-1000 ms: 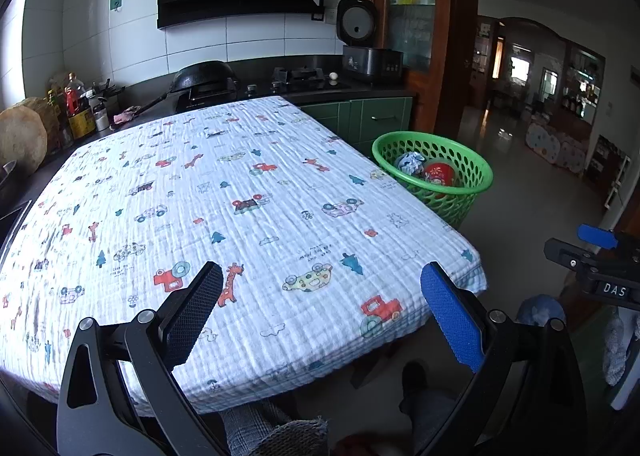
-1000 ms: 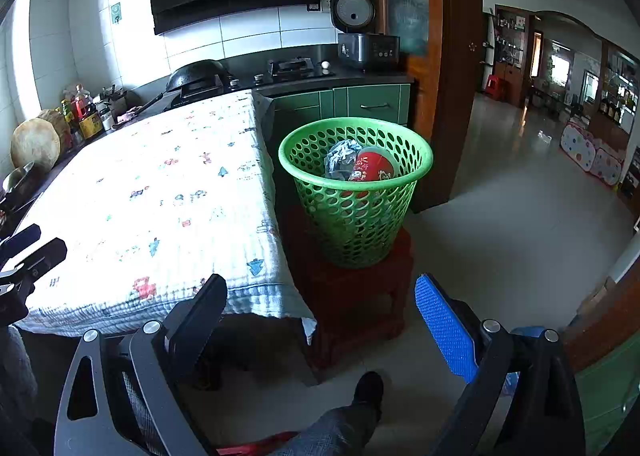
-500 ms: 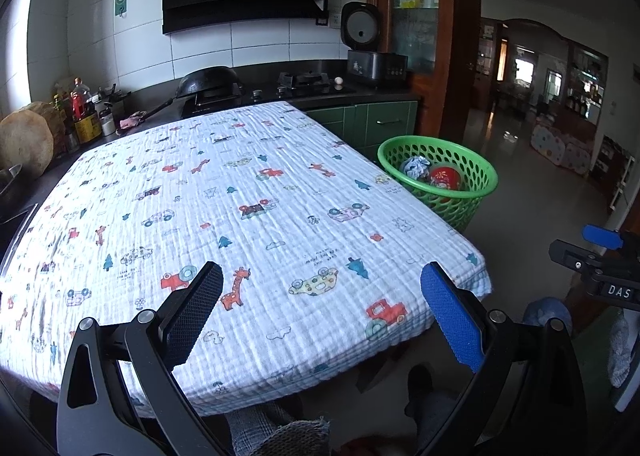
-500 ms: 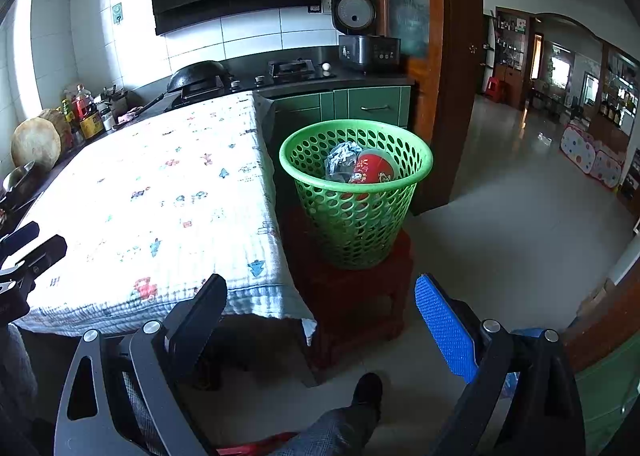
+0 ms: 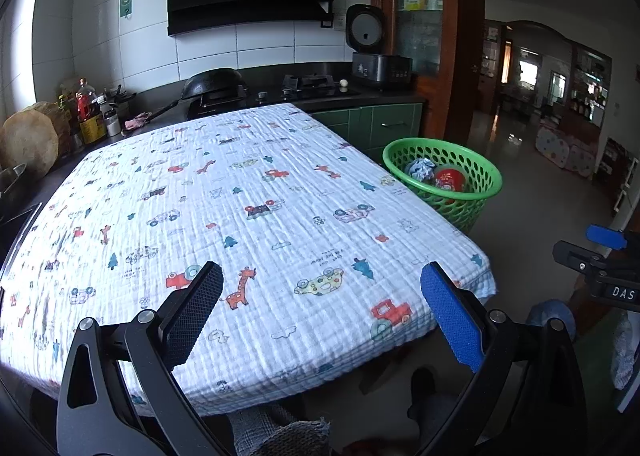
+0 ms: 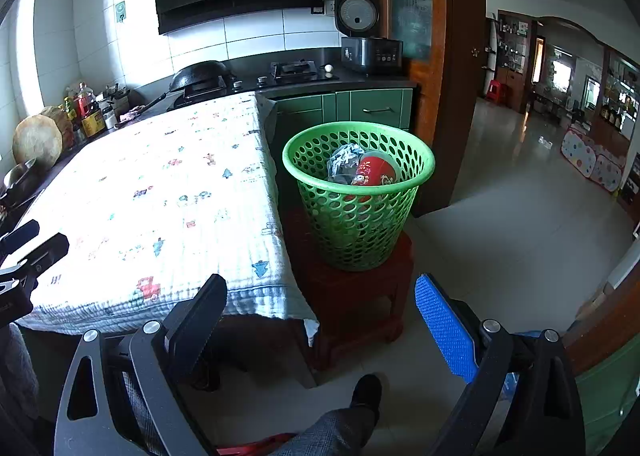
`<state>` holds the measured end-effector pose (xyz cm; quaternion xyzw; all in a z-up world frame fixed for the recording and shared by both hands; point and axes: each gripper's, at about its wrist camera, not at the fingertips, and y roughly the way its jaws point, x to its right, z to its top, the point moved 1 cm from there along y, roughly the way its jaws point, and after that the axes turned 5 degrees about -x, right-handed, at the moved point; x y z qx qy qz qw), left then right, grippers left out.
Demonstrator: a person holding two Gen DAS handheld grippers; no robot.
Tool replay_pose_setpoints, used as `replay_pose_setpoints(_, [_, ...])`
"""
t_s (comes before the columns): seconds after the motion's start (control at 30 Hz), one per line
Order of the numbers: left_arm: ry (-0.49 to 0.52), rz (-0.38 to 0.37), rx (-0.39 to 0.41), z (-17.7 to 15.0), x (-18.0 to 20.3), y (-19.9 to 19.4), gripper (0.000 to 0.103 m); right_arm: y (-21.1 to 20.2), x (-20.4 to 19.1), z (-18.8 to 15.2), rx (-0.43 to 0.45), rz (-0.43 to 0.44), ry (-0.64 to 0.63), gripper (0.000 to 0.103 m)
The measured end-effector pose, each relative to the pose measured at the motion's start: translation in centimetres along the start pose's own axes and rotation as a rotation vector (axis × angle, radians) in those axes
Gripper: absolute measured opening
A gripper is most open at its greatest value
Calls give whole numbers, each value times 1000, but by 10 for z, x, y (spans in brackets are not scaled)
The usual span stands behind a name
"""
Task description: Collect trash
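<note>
Left wrist: left gripper [image 5: 320, 296] spread wide, holding nothing, over patterned tablecloth [image 5: 240, 216] | green basket [image 5: 442, 180] at 2 o'clock; red cup [image 5: 450, 179] and crumpled wrapper [image 5: 420, 168] inside | right wrist: right gripper [image 6: 320, 308] wide, holding nothing; basket on red stool [image 6: 360, 296] at 12 o'clock

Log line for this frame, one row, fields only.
left tongs open, empty | right tongs open, empty | green basket on red stool holds trash | tablecloth bare

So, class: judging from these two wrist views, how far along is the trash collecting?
Done: the green basket holds a red cup and a crumpled wrapper. In hand: nothing; left gripper and right gripper are open. Left: no trash shows on the tablecloth.
</note>
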<state>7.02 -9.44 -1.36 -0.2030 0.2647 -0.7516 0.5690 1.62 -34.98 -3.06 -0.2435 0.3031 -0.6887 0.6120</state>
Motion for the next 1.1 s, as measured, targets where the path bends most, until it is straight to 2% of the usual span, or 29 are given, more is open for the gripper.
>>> replay_pose_setpoints(1.1, [-10,30,14,0,-1,-1,98,-2,-7,-1,4,-1,-17,92])
